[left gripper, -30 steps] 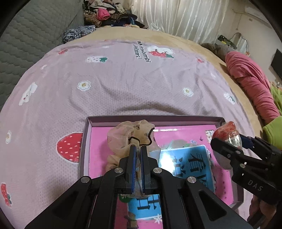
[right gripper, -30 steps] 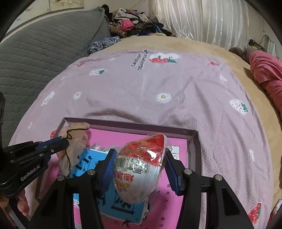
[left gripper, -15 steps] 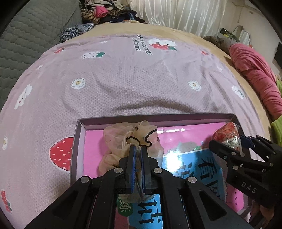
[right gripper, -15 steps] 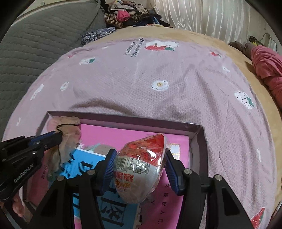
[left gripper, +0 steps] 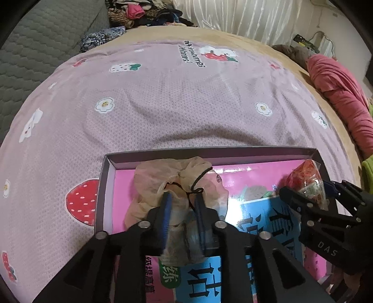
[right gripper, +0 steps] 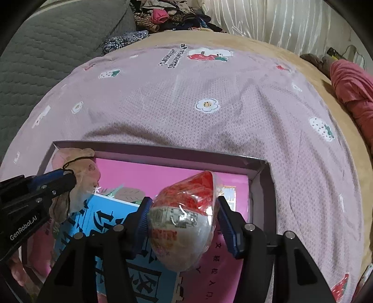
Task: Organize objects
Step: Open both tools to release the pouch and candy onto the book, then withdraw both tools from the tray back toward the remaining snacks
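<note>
A shallow grey box [left gripper: 209, 151] with a pink lining lies on the bed, and a blue booklet [left gripper: 268, 221] lies inside it. My left gripper [left gripper: 183, 197] hangs over the box's left end. Its jaws are opening, with a beige scrunchie [left gripper: 163, 177] and its black elastic loose between them, resting in the box. My right gripper [right gripper: 183, 202] is over the box's right end [right gripper: 261, 177]. Its jaws are also opening around a red-and-white snack packet [right gripper: 186, 209]; the right pad stands off the wrapper.
The box sits on a pink strawberry-print bedspread [left gripper: 186, 105]. A grey quilted headboard [left gripper: 35, 46] runs along the left, a heap of clothes [left gripper: 144, 14] lies at the far end, and a red blanket [left gripper: 340, 93] is bunched at the right edge.
Both grippers have sunk toward the box. The left jaws, earlier shut on the scrunchie, now stand apart. The right jaws have widened around the snack packet.
</note>
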{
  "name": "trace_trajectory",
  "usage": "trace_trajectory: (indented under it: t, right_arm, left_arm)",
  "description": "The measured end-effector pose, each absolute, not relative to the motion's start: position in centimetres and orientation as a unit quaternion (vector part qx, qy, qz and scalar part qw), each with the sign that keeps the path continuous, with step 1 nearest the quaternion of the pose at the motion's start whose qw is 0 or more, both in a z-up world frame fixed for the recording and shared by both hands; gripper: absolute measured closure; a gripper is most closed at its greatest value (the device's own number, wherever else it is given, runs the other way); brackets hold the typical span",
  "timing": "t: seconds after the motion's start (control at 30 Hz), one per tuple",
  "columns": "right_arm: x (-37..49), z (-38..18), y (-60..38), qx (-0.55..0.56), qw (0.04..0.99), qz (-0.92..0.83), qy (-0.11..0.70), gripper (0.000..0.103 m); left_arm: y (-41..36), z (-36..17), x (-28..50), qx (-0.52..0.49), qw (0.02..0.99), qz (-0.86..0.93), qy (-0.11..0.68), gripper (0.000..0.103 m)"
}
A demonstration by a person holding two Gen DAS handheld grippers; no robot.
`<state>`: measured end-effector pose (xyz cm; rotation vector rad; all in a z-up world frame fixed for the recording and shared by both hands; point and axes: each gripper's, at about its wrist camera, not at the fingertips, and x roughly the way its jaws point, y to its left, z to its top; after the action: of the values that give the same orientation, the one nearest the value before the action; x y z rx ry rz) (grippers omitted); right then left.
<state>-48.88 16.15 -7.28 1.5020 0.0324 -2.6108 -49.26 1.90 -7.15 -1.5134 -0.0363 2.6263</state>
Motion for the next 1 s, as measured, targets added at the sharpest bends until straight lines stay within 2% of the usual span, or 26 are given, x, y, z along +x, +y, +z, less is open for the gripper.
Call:
trace_trajectory:
  t: [0.03,0.1,0.2,0.33,0.47,0.6,0.7,0.8,1.0]
  right_arm:
    - [-48.8,-7.2,16.2,0.497,0.066,-0.865,0.009,0.039]
    - [-48.7,-6.8,16.2,0.495,0.064,-0.866,0.016,0.031]
    - [-48.4,-6.1,16.3,0.489,0.055,-0.870,0.017,0.026]
    - [-47.9,-4.9,16.4,0.484,0.055,-0.873,0.021,0.024]
    - [-46.8,-3.7,16.6,0.480,0.050,-0.876,0.027,0.017]
    - [-44.9,-2.0,16.7,0.470,0.054,-0.880,0.028,0.010]
    - [-43.4,-0.6,16.5,0.466,0.057,-0.882,0.032,0.008]
    - [-41.9,1.2,16.3,0.457,0.054,-0.887,0.039,0.006]
    - [-38.3,5.2,15.6,0.431,0.067,-0.899,0.039,0.003]
  left_arm:
    - [1.9,-7.0,-49.2,-0.499,0.053,0.865,-0.012,0.060]
    - [1.8,-6.6,-49.1,-0.496,0.051,0.867,-0.011,0.037]
    - [1.6,-5.7,-49.0,-0.490,0.052,0.870,-0.013,0.036]
    - [1.3,-4.6,-48.6,-0.488,0.050,0.871,-0.011,0.028]
    - [0.3,-3.2,-47.7,-0.483,0.053,0.874,-0.027,0.025]
    - [-0.5,-1.5,-45.8,-0.474,0.048,0.879,-0.022,0.016]
    - [-1.2,0.0,-44.2,-0.469,0.036,0.882,-0.016,0.014]
    - [-2.1,1.4,-42.7,-0.471,0.042,0.880,-0.039,0.000]
    - [-3.0,4.4,-39.5,-0.456,0.043,0.888,-0.041,0.000]
